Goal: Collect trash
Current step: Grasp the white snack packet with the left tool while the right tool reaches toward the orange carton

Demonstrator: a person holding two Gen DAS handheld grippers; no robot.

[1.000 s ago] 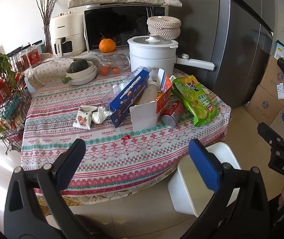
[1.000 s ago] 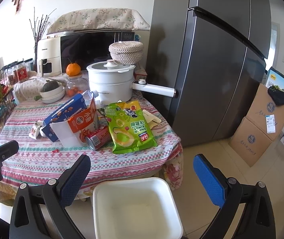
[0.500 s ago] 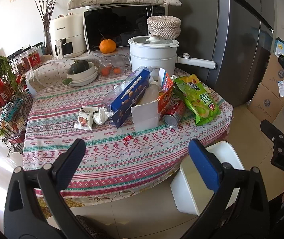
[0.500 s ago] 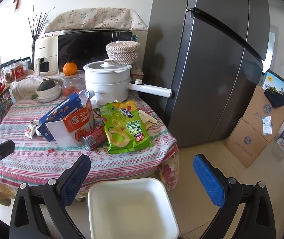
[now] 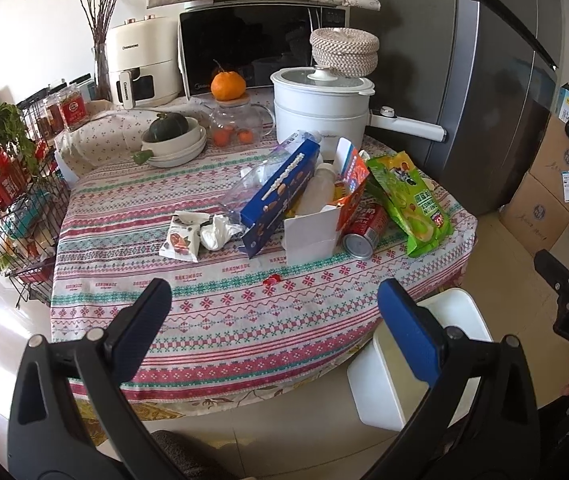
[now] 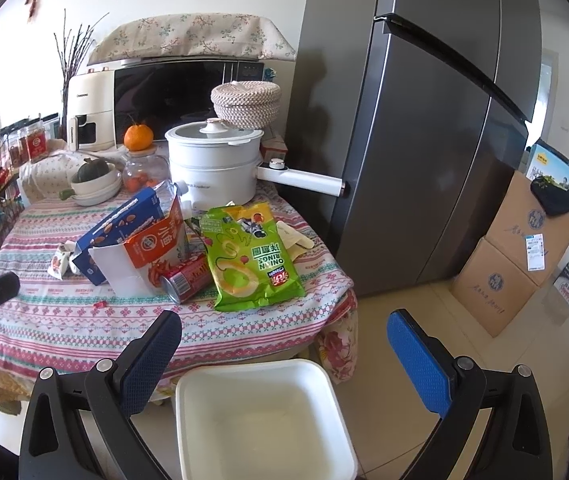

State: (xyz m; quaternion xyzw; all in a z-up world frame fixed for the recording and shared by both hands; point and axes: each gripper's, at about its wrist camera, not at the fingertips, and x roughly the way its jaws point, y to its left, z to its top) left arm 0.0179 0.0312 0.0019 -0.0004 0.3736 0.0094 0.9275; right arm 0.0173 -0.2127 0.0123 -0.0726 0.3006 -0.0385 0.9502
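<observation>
On the counter [image 5: 204,320], under a striped cloth, the trash lies in a heap: a blue box [image 5: 280,196], a white carton [image 5: 312,232], a red can [image 5: 364,232], a green snack bag [image 5: 408,204] and, at the left, a crumpled wrapper [image 5: 182,238]. Both tools hover near the counter's edge, the left tool [image 5: 274,316] and right tool [image 6: 284,344] each spread wide, holding nothing. Below the right tool, a white bin [image 6: 264,420] stands on the floor.

Each handheld gripper is a black plastic frame with triangular cut-outs and round silver screw heads at the joints. The left gripper [image 5: 274,320] and the right gripper [image 6: 284,350] both carry textured blue pads on their two fingers. White letters "DAS" mark the right one's black body.
</observation>
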